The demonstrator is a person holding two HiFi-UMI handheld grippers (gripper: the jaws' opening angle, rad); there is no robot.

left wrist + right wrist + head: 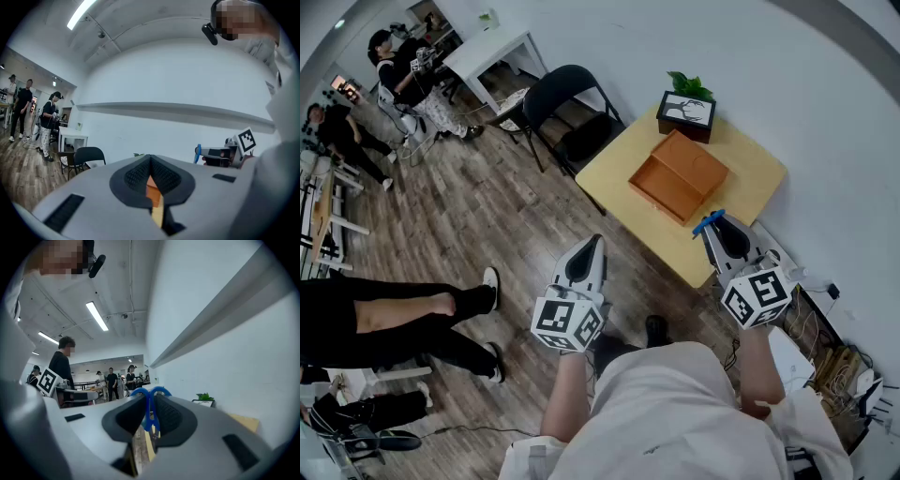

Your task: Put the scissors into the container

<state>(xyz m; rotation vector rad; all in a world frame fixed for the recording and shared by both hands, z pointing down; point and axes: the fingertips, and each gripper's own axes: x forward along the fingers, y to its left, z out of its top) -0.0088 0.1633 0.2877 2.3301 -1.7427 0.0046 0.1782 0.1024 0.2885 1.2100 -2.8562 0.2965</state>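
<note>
Blue-handled scissors (708,223) stick out of my right gripper (719,231), whose jaws are shut on them over the near edge of the wooden table (750,183). In the right gripper view the blue handles (150,401) rise between the black pads. An open orange-brown wooden box, the container (678,175), lies in the middle of the table, ahead of the right gripper. My left gripper (591,251) hovers over the floor left of the table, jaws shut with nothing in them. The left gripper view shows the closed pads (151,177) and the right gripper (220,153) beyond.
A black framed picture box (685,114) with a green plant (689,86) stands at the table's far corner. A black chair (567,108) sits left of the table. Seated legs (403,323) stretch across the floor at left. Cables and boxes (825,356) clutter the right wall.
</note>
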